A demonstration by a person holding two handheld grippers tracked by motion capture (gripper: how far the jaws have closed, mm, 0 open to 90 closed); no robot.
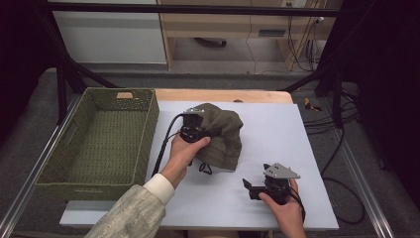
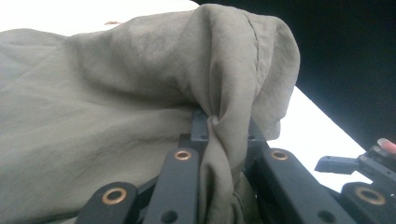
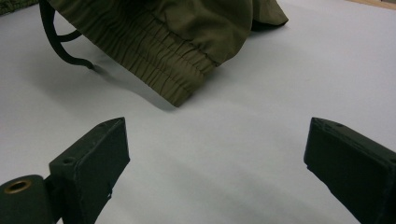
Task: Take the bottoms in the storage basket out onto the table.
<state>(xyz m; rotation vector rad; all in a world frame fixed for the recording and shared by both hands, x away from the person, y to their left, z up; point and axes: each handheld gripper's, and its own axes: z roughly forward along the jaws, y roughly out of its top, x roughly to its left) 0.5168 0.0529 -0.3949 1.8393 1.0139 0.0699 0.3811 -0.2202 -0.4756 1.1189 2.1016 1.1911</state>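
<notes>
- On the white surface (image 1: 277,148), near its middle, lies the olive garment (image 1: 223,136), bunched into a heap just right of the woven basket (image 1: 99,144).
- Left claw (image 1: 194,130): clenched on a fold of the garment; in the left gripper view the cloth (image 2: 219,126) is pinched into a narrow twist between the jaws.
- Right claw (image 1: 253,187): released, jaws spread wide and bare, resting near the surface's front edge, apart from the garment; the elastic hem (image 3: 163,70) lies ahead of it.
- Black drawcord (image 3: 56,42): trails loose from the hem onto the surface.
- Risk 1: the grip takes only a thin fold, so on lifting the cloth may slide out under the weight of the hanging remainder.
- Risk 2: carried toward the basket by one claw, the dangling bulk may drag across the surface or catch on the basket rim and drape outside.
- Risk 3: the loose drawcord could snag on a jaw.
</notes>
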